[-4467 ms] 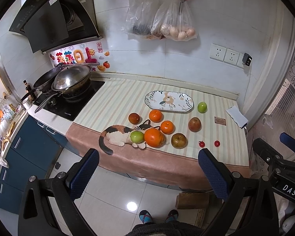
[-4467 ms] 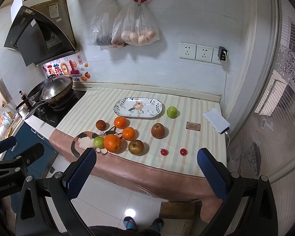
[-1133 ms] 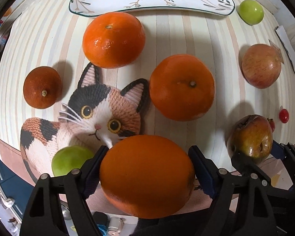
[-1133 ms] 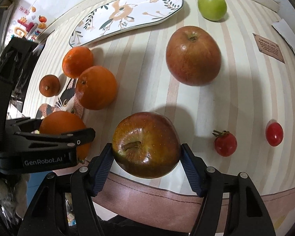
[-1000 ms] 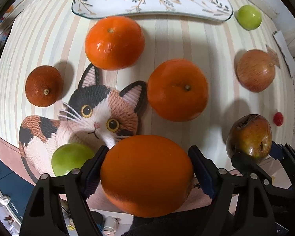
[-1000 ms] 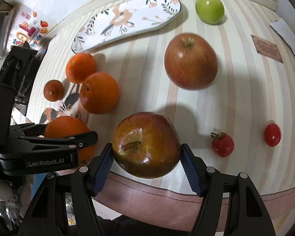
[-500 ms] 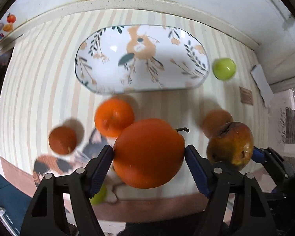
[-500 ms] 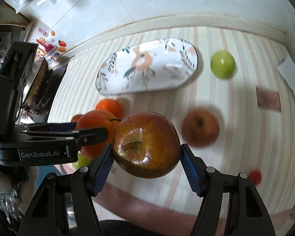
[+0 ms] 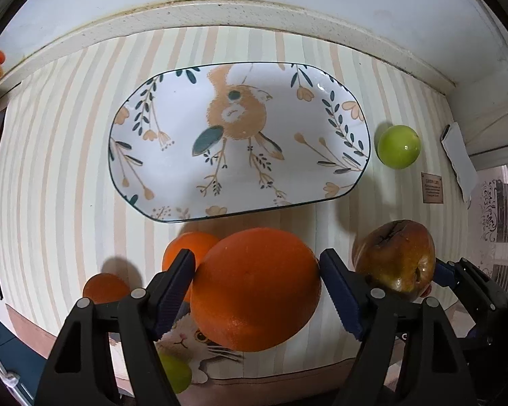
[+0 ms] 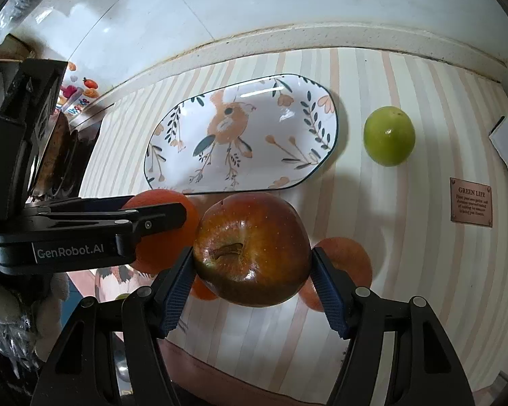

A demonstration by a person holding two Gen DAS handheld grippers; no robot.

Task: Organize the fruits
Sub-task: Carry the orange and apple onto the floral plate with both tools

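Observation:
My left gripper (image 9: 256, 287) is shut on a large orange (image 9: 255, 289) and holds it above the striped counter, just short of the near rim of the oval bird-patterned plate (image 9: 172, 169). My right gripper (image 10: 252, 272) is shut on a dark red-brown apple (image 10: 252, 250), also in the air near the plate (image 10: 288, 135). The apple shows at the right of the left wrist view (image 9: 394, 258). The left gripper with its orange (image 10: 162, 230) shows at the left of the right wrist view. The plate holds nothing.
A green apple (image 9: 398, 146) lies right of the plate, also in the right wrist view (image 10: 388, 140). Smaller oranges (image 9: 186, 248) and a green fruit (image 9: 176, 372) lie on the cat-shaped mat (image 9: 199, 341) below. A brown label (image 10: 470, 202) and the wall ledge lie beyond.
Both grippers closed on their fruits, lifted them off the counter and carried them forward toward the plate, which now looms larger in both views.

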